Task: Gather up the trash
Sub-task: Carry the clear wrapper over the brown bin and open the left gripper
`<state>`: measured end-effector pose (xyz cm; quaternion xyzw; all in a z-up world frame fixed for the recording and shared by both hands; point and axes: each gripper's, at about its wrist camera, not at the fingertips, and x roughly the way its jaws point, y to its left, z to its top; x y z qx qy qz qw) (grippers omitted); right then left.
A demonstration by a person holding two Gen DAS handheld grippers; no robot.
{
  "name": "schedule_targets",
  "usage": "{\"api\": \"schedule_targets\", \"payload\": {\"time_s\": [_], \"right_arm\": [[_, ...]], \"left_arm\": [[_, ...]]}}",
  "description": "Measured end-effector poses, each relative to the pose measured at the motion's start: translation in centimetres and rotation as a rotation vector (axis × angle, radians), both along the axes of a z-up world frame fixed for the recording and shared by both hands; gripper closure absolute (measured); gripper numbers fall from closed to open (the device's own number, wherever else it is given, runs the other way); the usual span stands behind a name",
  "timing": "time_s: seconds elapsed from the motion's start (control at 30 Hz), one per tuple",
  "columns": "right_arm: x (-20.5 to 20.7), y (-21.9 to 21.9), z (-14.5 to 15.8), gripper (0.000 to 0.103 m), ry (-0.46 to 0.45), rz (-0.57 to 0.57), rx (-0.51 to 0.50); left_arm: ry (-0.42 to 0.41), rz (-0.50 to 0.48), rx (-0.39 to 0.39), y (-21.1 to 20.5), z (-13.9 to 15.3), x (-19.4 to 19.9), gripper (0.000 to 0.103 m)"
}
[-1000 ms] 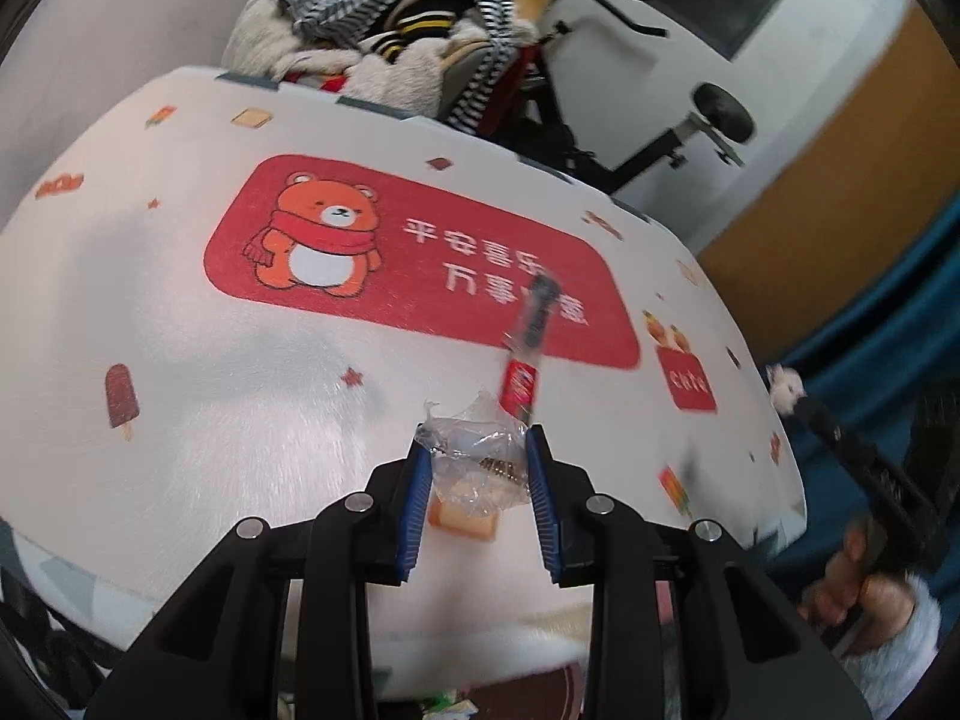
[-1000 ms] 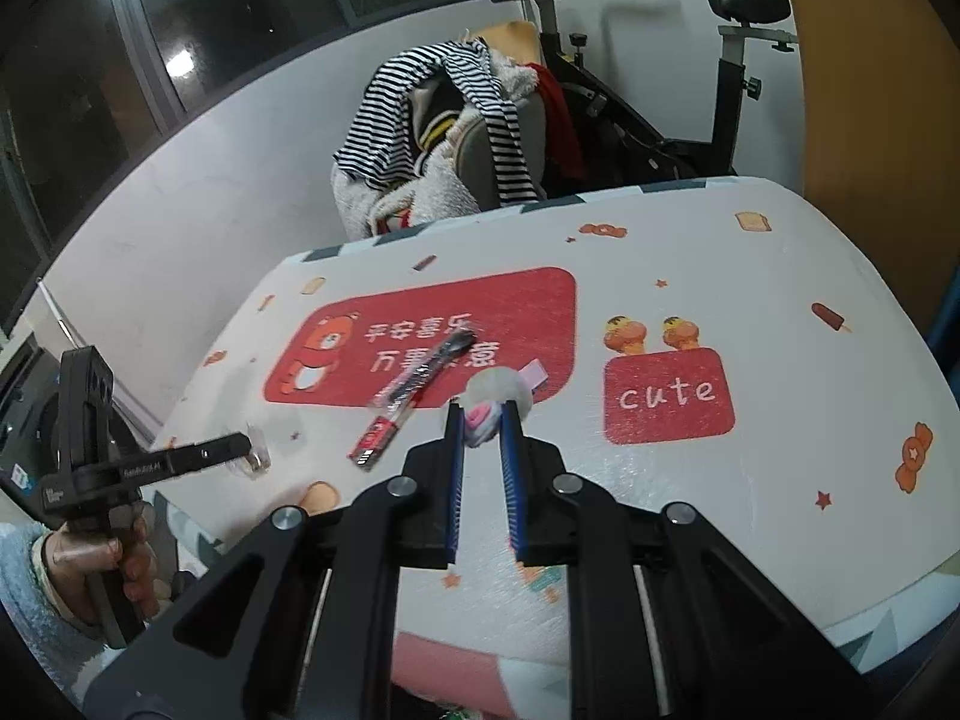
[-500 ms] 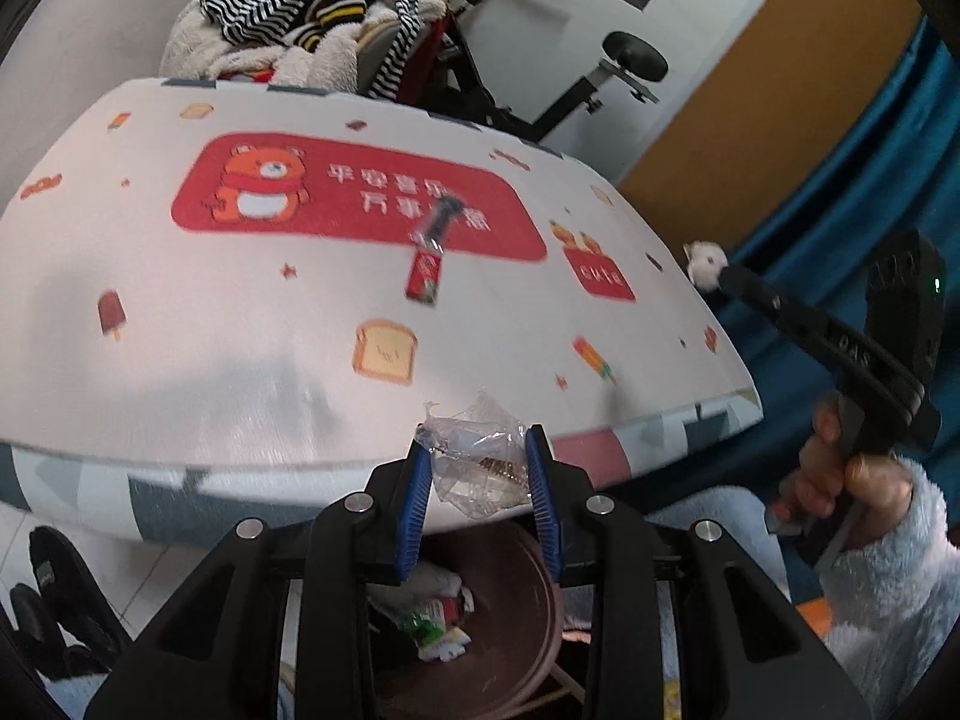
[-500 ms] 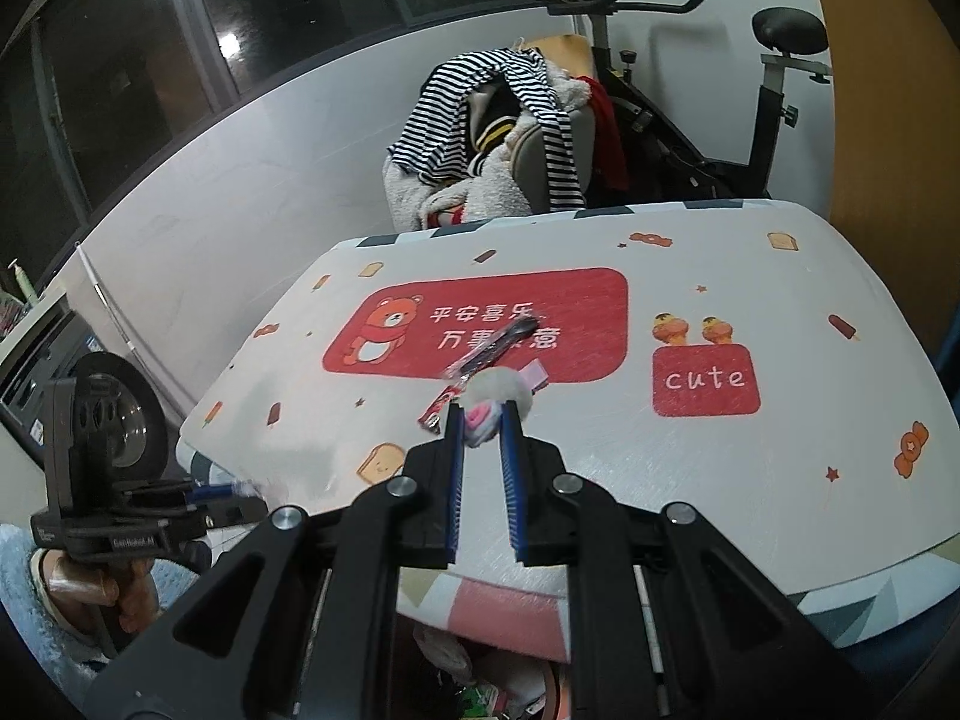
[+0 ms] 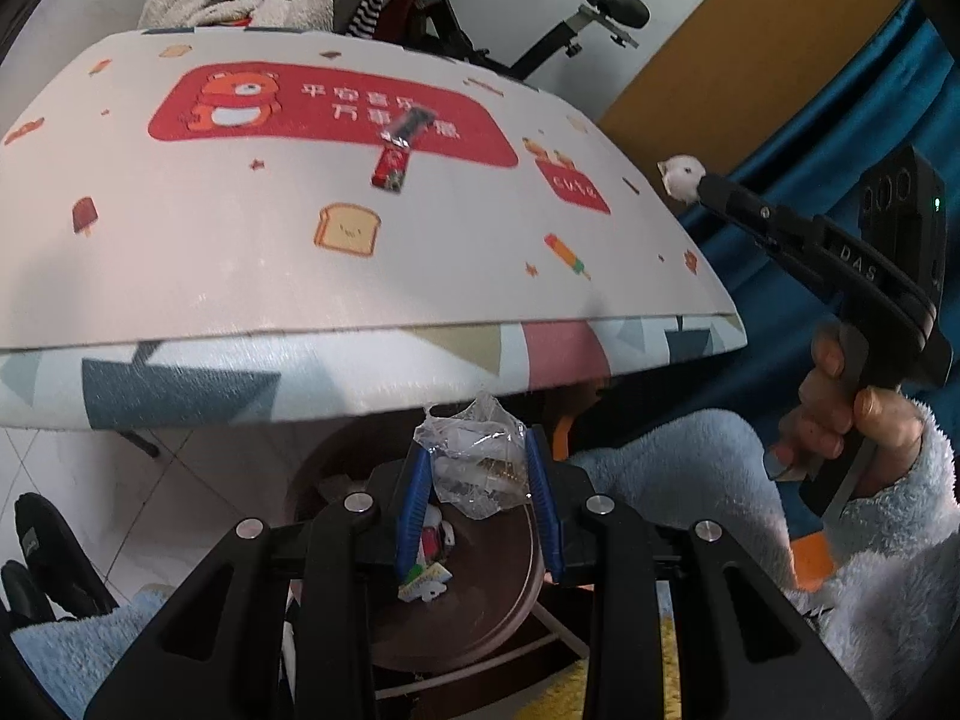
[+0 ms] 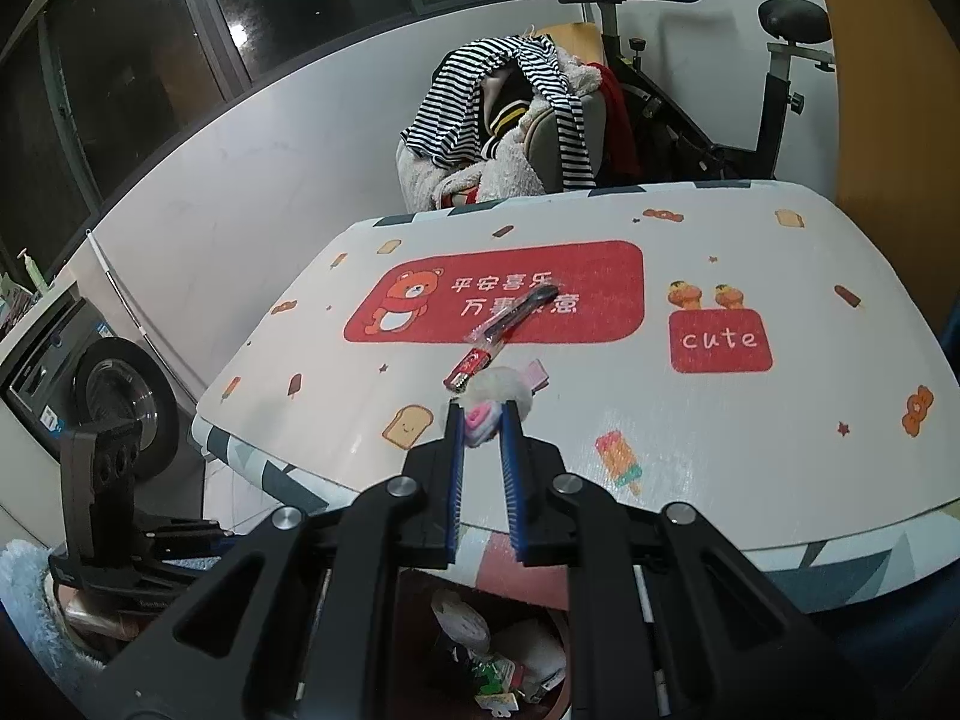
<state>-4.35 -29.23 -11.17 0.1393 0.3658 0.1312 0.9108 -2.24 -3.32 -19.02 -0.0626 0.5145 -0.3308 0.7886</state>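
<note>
Table (image 5: pixel 252 276) fills the upper two thirds of my left wrist view, white cloth with a red bear banner (image 5: pixel 324 114) and small toast and ice-lolly prints. In the right wrist view the same table (image 6: pixel 690 420) takes the middle and right of the frame.

Behind it, top centre of the right view: a chair heaped with striped clothes (image 6: pixel 510 96), and an exercise bike (image 6: pixel 720 90) at upper right. Washing machine (image 6: pixel 102 384) at the left edge.

Below the table edge, lower centre of the left view: a round brown bin (image 5: pixel 480 588), with printed wrappers (image 5: pixel 429 564) lying inside. The right view shows the bin contents (image 6: pixel 498 654) at bottom centre, partly hidden by the gripper body.

Left gripper (image 5: pixel 477 486), lower centre: jaws partly closed and clamped on a crumpled clear plastic wrapper (image 5: pixel 474 456), held over the bin, off the table.

Right gripper (image 6: pixel 483 444), centre of its own view: jaws narrow, pinching a white wad of tissue with a pink patch (image 6: pixel 495 399). In the left view that gripper (image 5: pixel 705 189) sits at the right, the white wad (image 5: pixel 681 171) at its tip, past the table's right edge.

On the table, on the lower edge of the banner: a long red and black packet (image 6: pixel 501 330), lying flat; in the left view, upper centre (image 5: pixel 399 150).
</note>
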Motion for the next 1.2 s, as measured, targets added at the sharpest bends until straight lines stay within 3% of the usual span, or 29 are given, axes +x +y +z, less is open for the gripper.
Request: {"api": "schedule_targets", "payload": {"time_s": [0.53, 0.6, 0.8, 1.0, 1.2], "right_arm": [[-0.4, -0.2, -0.6, 0.087, 0.017, -0.003, 0.004], [-0.5, -0.2, -0.6, 0.087, 0.018, -0.003, 0.005], [-0.6, -0.1, -0.8, 0.087, 0.024, 0.004, 0.007], [-0.8, 0.4, -1.1, 0.087, 0.036, 0.023, 0.004], [-1.1, 1.6, -1.6, 0.087, 0.060, 0.057, -0.001]], "left_arm": [[0.050, -0.030, 0.004, -0.6, -1.2, -0.4, 0.067], [0.050, -0.030, -0.003, -0.6, -1.1, -0.4, 0.058], [0.021, 0.004, 0.005, 0.0, -0.3, -0.2, 0.044], [-0.078, 0.142, 0.055, 1.5, 1.9, 0.5, 0.019], [-0.185, 0.295, 0.117, 3.7, 4.0, 1.0, 0.009]]}}
